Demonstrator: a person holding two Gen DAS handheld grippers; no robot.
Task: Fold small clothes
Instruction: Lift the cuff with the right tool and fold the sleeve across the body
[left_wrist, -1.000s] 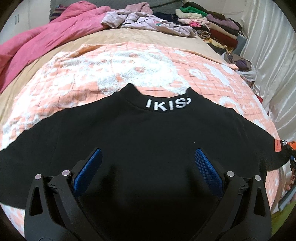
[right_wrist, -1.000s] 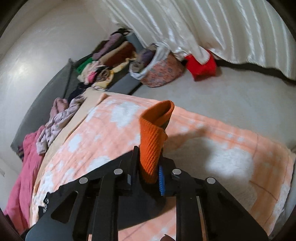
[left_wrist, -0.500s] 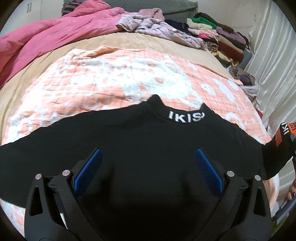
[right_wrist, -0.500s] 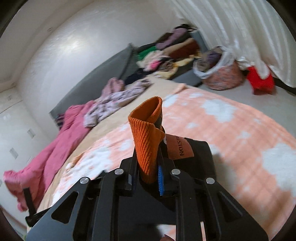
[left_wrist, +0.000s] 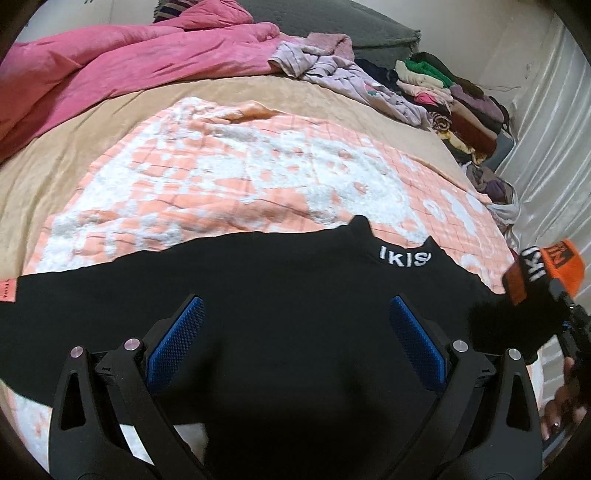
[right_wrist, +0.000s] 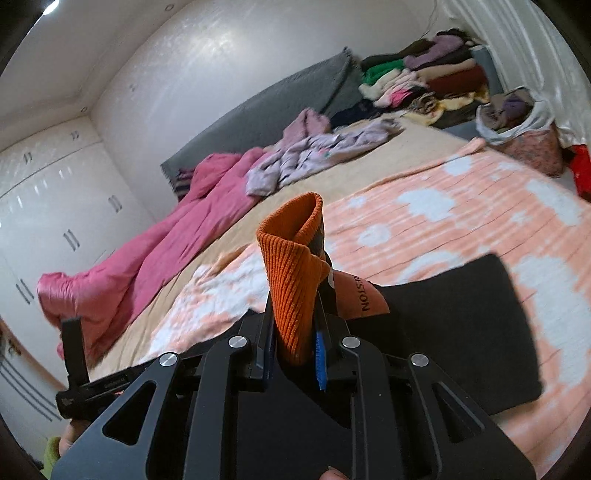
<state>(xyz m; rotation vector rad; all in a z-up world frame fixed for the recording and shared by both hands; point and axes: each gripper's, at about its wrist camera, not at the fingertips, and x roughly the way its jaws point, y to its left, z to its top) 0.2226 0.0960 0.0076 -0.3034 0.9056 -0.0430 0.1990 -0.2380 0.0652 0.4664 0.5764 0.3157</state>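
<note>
On the bed (left_wrist: 110, 155), the black sweater (left_wrist: 277, 295) lies flat on the peach blanket (left_wrist: 240, 184), long axis running sleeve to sleeve, collar pointing away. The left gripper (left_wrist: 295, 336) hovers over its body, jaws spread wide and empty. The right gripper (right_wrist: 293, 347) is clamped on the orange cuff (right_wrist: 291, 266), lifted at the sweater's right; folding inward falls to this nearer hand. Stacked clothes (left_wrist: 450, 96) line the far wall.

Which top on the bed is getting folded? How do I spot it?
Find the peach-and-white blanket on the bed. On it lies the black top, sleeves spread. It alone has white letters on the collar and orange cuffs, unlike the pink quilt behind.
</note>
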